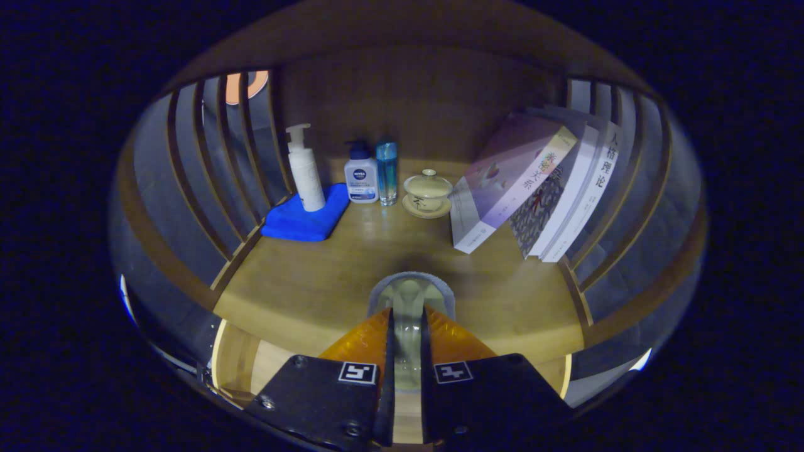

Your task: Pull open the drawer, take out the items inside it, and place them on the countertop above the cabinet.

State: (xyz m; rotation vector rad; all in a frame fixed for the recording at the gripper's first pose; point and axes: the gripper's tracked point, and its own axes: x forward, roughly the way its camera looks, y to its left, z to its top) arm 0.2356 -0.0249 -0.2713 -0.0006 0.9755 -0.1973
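Observation:
My gripper (407,312) is shut on a clear glass cup (409,290), whose greyish rim points away from me beyond the fingertips. Both fingers press on its sides. The cup hangs over the front part of the wooden countertop (301,289); whether it touches the wood I cannot tell. Below the countertop's front edge, the pale inside of the pulled-out drawer (235,367) shows on either side of the fingers. What lies in the drawer is hidden.
At the back stand a white pump bottle (304,169) on a folded blue cloth (308,216), a small white bottle (360,177), a slim blue bottle (386,171) and a lidded tea bowl (427,191). Leaning books (534,188) fill the right. Wooden slats (207,163) wall both sides.

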